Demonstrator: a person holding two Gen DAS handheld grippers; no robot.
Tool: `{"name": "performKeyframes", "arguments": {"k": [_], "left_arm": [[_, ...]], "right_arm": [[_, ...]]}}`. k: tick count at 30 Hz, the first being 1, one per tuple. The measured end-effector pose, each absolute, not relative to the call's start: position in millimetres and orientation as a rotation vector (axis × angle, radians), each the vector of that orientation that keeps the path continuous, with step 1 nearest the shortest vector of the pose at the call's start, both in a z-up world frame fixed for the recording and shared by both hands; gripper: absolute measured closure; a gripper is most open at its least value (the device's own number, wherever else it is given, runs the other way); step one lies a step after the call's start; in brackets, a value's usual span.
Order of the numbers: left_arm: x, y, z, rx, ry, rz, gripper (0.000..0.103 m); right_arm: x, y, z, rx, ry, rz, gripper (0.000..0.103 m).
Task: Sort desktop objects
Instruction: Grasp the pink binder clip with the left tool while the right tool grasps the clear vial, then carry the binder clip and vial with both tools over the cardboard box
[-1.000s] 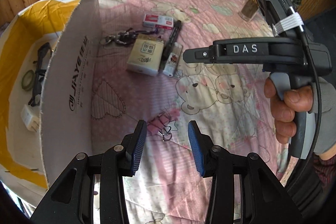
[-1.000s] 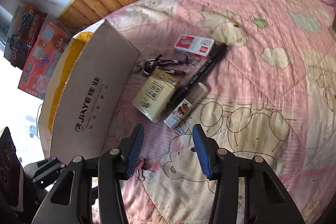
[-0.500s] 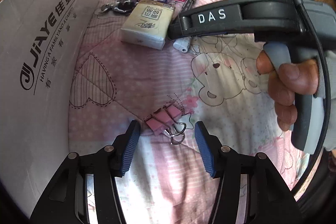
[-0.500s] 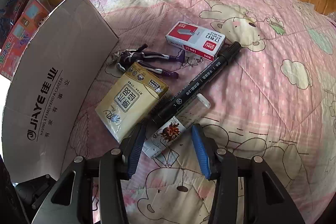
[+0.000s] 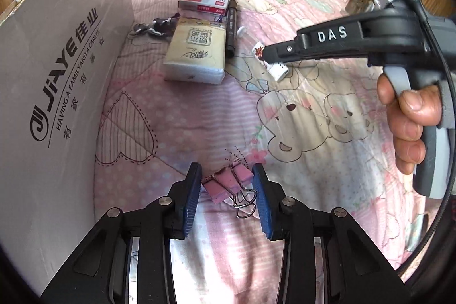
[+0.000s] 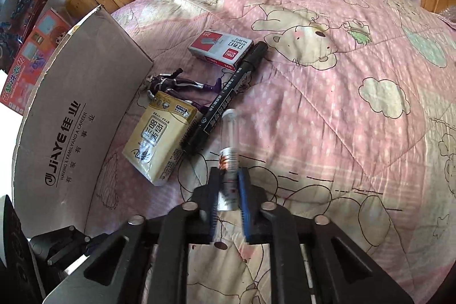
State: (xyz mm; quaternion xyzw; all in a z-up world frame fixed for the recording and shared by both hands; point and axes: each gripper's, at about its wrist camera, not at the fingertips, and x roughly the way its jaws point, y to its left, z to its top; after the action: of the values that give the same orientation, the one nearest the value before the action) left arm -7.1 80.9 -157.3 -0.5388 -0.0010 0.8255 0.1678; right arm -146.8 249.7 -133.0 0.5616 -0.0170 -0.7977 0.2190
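Left wrist: binder clips (image 5: 228, 184) between tool (image 5: 226, 200) pads

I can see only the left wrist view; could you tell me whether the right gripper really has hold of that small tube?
Observer: Yes. The right gripper has just been closing its jaws, and both pads press on the tube, one on each side.
Operator: Thank you. What is the dark thing behind the tissue pack?
Observer: A purple toy figure, lying flat, with its head by the carton and its feet by the marker.
Operator: Is there anything beyond the carton?
Observer: Two colourful boxes stand by the wall.
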Motion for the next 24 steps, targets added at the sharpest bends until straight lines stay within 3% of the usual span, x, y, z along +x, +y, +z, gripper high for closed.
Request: {"name": "performKeyframes", "arguments": {"k": [6, 14, 24], "left_arm": [[-5, 77, -139, -1.480, -0.076, 2.337, 0.066], [-20, 84, -119, -1.432, -0.105, 2.351, 0.066], [-22, 74, -93, -1.350, -0.147, 2.425, 0.066]], "right_arm": [[-143, 246, -131, 1.541, -0.011, -2.188, 0.091], [-144, 223, -152, 1.472, 0.186, -2.199, 0.089], [-121, 236, -117, 1.445, 0.107, -2.229, 0.091]]}}
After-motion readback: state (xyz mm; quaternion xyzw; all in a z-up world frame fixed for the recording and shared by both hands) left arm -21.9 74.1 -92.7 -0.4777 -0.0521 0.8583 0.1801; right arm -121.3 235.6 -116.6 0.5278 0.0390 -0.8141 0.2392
